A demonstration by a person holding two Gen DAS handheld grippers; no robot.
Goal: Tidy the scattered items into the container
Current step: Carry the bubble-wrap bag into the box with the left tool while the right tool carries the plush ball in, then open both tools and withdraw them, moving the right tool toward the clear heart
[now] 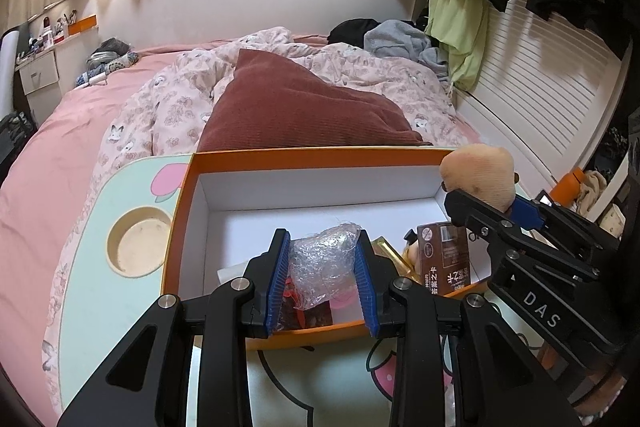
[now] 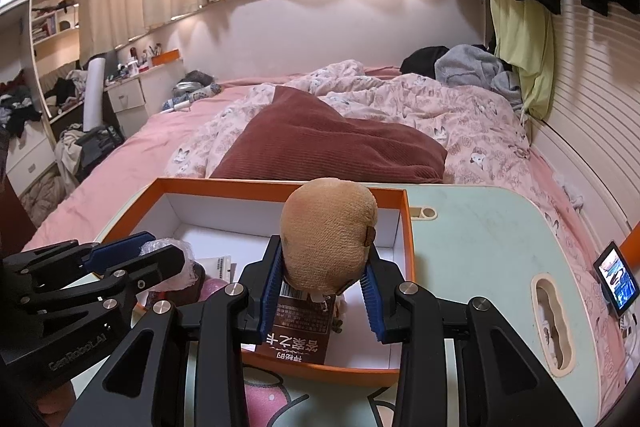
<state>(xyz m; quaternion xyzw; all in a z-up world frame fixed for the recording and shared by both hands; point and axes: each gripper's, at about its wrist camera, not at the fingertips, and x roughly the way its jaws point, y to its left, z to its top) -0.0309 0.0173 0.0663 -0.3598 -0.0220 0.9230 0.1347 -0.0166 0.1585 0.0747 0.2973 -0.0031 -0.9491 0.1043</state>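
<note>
Both claws hang over the orange box [image 1: 312,157]: left claw [image 1: 323,281] grasps a plastic bundle [image 1: 322,267], right claw [image 2: 325,287] grasps a plush toy [image 2: 330,227]; the box lies directly below.

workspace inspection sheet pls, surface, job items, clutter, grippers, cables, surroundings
surface: pale green lap table with cartoon print, standing on a pink bed.
job's things: orange box, white inside, already holding a brown carton and small items.
clutter: nothing seen loose on the table.
grippers: left gripper shut on crinkled clear plastic wrap; right gripper shut on tan plush toy; both over the box.
cables: nothing seen.
surroundings: maroon pillow, floral duvet, hanging clothes, phone with its screen lit.
</note>
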